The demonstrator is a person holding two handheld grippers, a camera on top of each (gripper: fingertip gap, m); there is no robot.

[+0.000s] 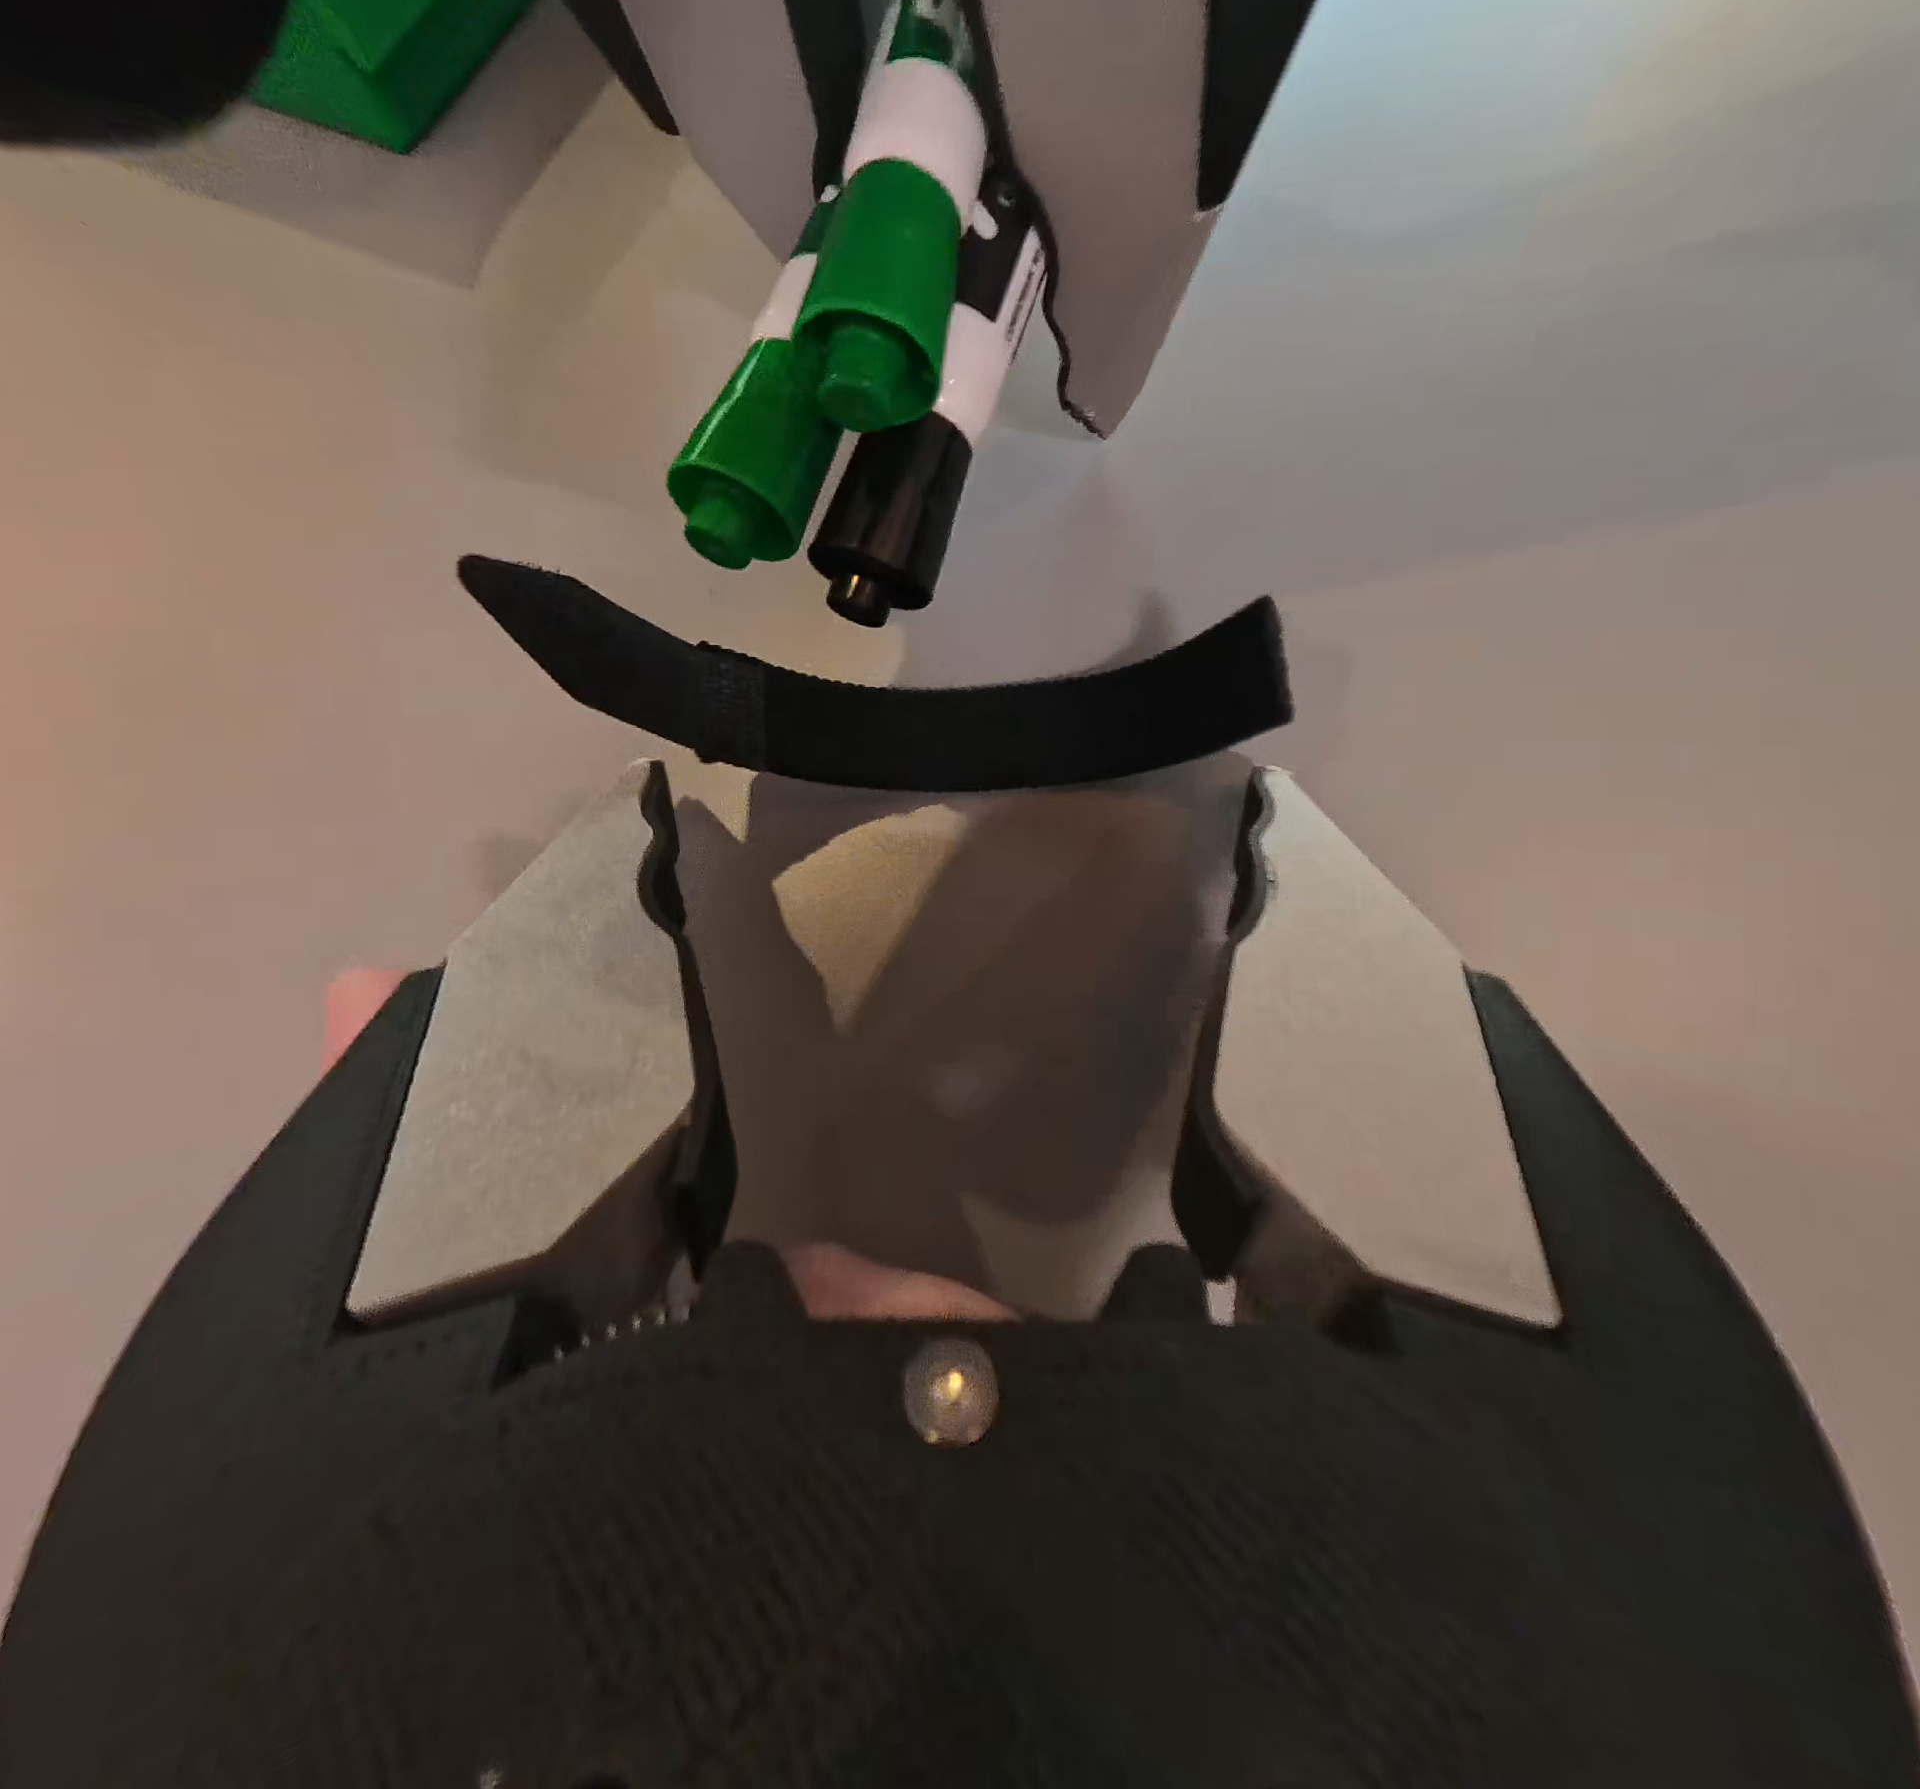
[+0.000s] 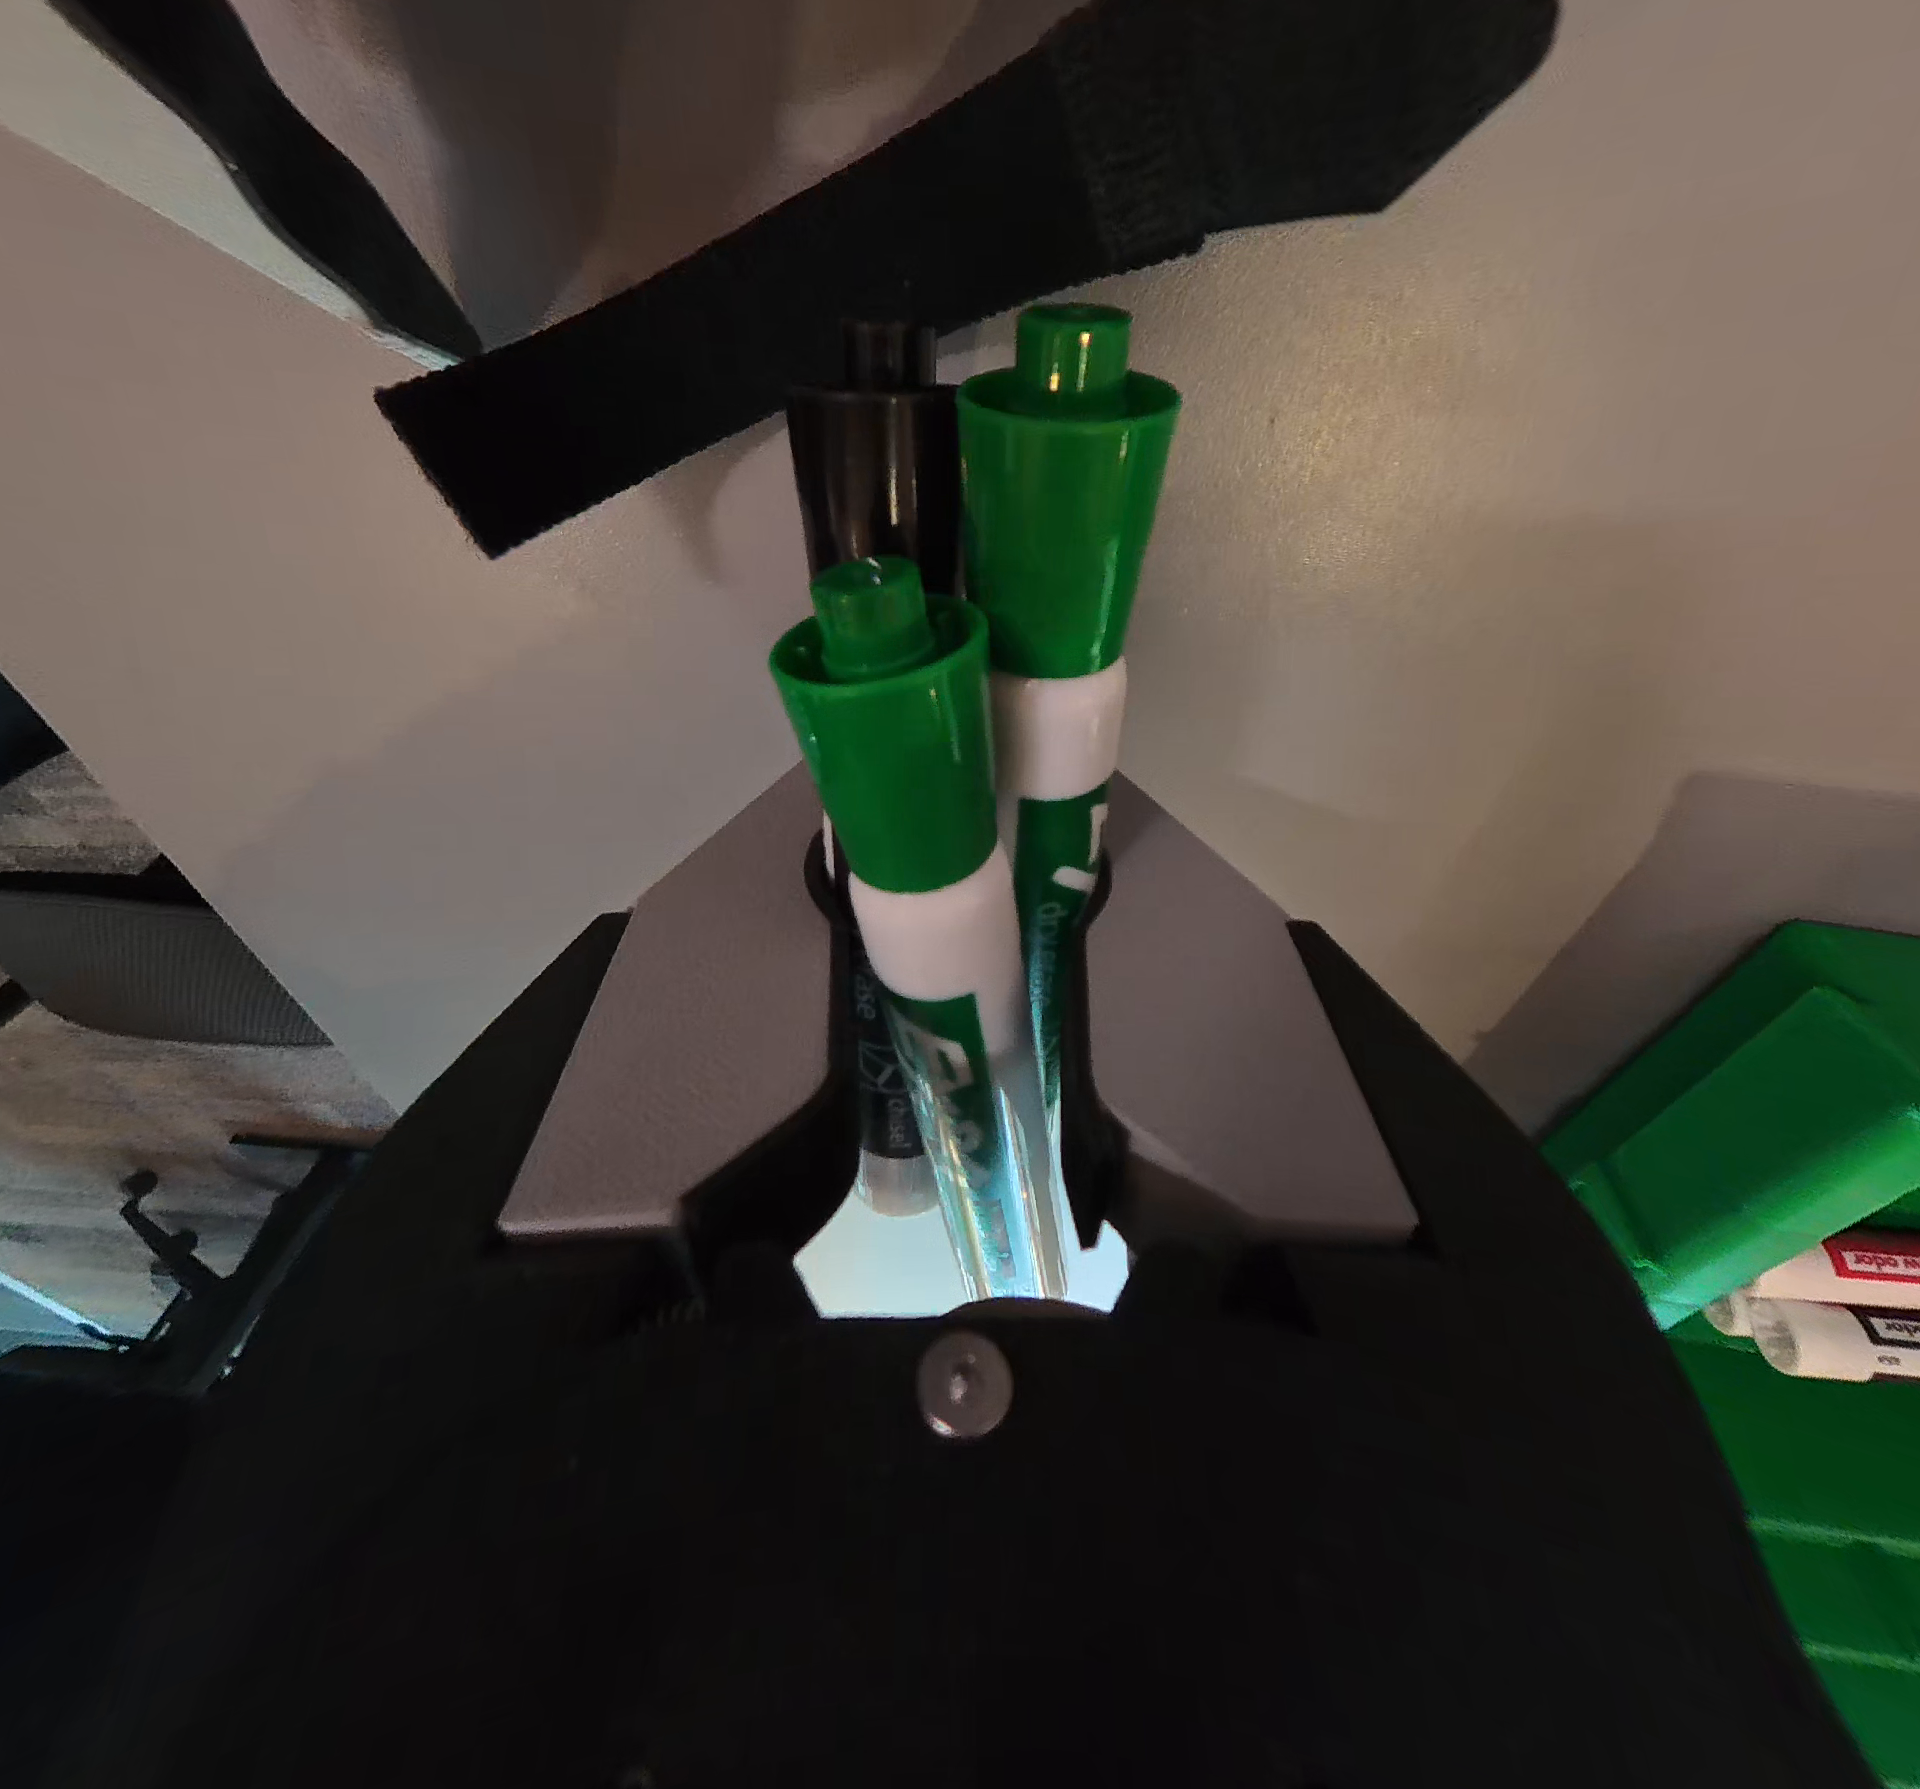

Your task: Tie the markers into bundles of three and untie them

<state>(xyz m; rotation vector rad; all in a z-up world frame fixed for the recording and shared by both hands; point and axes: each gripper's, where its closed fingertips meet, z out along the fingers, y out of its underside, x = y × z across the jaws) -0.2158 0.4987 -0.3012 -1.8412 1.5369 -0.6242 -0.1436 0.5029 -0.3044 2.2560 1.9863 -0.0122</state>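
Observation:
My right gripper (image 2: pixel 961 866) is shut on three markers (image 2: pixel 904 763), two with green caps and one with a black cap, and their capped ends stick out past the fingertips. In the left wrist view the same markers (image 1: pixel 873 368) point toward my left gripper (image 1: pixel 956 794). That gripper is open wide with nothing between its fingers. A loose black hook-and-loop strap (image 1: pixel 935 711) lies crosswise just ahead of its fingertips, not gripped. The strap (image 2: pixel 935 212) also shows in the right wrist view, beyond the marker caps, with a left finger (image 2: pixel 571 77) behind it.
A green box (image 2: pixel 1766 1116) stands at the right in the right wrist view, with more markers (image 2: pixel 1829 1324) in it. It also shows at the top left of the left wrist view (image 1: pixel 395 25). The white table (image 1: pixel 1558 492) lies under everything. My right fingertips sit around 8 cm from my left ones.

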